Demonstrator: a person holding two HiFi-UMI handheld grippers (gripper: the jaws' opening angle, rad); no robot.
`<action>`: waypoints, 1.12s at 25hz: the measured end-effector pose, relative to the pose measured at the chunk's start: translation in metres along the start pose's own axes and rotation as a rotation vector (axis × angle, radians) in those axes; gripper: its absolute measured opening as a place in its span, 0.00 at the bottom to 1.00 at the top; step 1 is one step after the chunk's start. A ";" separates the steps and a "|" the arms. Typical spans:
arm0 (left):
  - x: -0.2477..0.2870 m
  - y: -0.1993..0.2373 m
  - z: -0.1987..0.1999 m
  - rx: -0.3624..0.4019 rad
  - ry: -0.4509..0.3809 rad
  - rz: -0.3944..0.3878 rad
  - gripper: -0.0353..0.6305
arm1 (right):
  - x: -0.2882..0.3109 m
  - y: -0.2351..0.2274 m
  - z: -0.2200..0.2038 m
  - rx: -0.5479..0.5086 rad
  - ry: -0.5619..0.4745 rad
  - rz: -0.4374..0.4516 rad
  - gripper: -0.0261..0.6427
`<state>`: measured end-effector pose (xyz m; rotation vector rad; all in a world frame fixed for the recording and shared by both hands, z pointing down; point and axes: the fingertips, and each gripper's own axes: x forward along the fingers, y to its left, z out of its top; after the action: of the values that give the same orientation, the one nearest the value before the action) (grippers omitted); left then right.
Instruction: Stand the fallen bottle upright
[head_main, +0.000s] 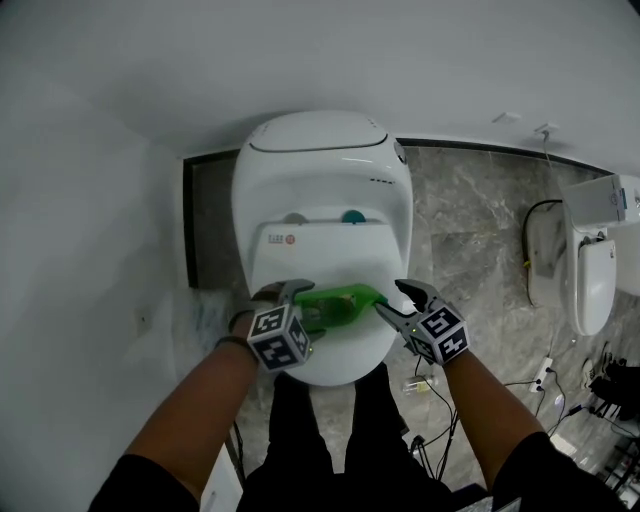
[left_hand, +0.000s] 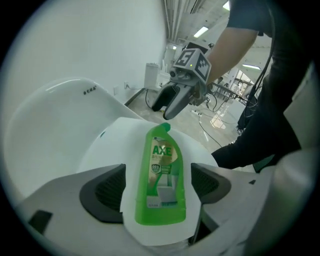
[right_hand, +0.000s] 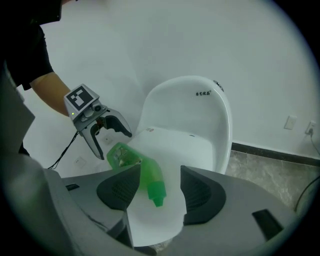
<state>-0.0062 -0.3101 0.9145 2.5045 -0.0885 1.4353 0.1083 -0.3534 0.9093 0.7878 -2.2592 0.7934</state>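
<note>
Describing it for me: where is the bottle, and what are your grippers doing?

Me: The green bottle (head_main: 340, 305) lies on its side across the closed white toilet lid (head_main: 320, 250), near the front edge. My left gripper (head_main: 303, 306) sits at its flat base end and my right gripper (head_main: 396, 300) at its cap (right_hand: 156, 192) end. Both pairs of jaws are spread wide. The bottle lies in the gap of each, and no pad presses on it.

You: What could go wrong from here?

Me: The lid looks smooth and domed, and the bottle is rounded. If one jaw bumps it before the other closes, I judge it could roll or slide off the front edge to the marble floor (head_main: 470, 230). Pinching only the narrow cap end could let the heavy base swing or slip free. Tilting it up with a loose grip might let it topple again on the curved surface.
</note>
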 end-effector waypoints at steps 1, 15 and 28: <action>0.008 -0.001 -0.004 0.010 0.020 -0.007 0.68 | 0.005 0.000 -0.005 -0.005 0.014 0.000 0.42; 0.067 -0.003 -0.031 0.090 0.151 0.004 0.71 | 0.035 -0.003 -0.043 -0.020 0.085 0.051 0.45; 0.067 -0.002 -0.030 0.083 0.147 -0.015 0.71 | 0.038 0.005 -0.041 -0.027 0.071 0.091 0.28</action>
<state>0.0032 -0.2959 0.9860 2.4482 0.0180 1.6436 0.0941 -0.3343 0.9602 0.6381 -2.2509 0.8187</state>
